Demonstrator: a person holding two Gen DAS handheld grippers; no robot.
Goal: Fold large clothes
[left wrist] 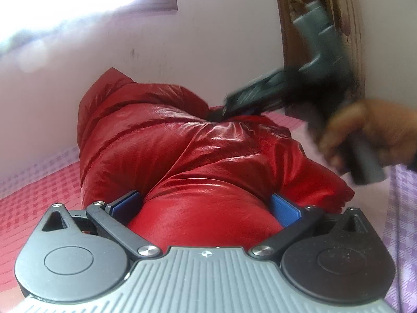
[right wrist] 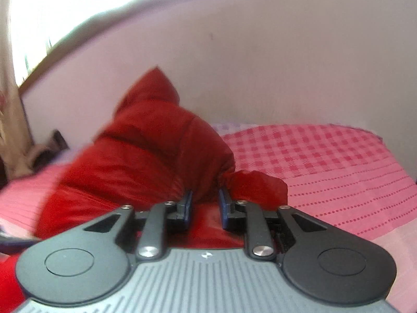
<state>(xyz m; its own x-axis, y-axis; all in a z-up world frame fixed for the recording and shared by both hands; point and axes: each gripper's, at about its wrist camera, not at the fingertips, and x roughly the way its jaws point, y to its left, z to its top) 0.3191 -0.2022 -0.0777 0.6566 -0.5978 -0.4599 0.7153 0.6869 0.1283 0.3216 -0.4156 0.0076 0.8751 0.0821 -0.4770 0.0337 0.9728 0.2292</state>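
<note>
Left wrist view: the left gripper (left wrist: pixel 206 203) had its fingers spread wide around a bulge of the red puffer jacket (left wrist: pixel 182 140), which lay heaped on the pink checked bed (left wrist: pixel 31 190). At 2 o'clock, the blurred right gripper (left wrist: pixel 229 107) met the jacket. In the right wrist view, its fingers (right wrist: pixel 186 203) pinched a jacket fold.

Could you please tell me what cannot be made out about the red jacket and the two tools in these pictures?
- Left wrist view: the red jacket bulges between the left tool, hiding any pinch.
- Same view: the right tool is motion-blurred; its tip is lost at the jacket.
- Right wrist view: the right tool is blurred; a grip on the jacket is unclear.
- Both views: the jacket's near hem is hidden.
</note>
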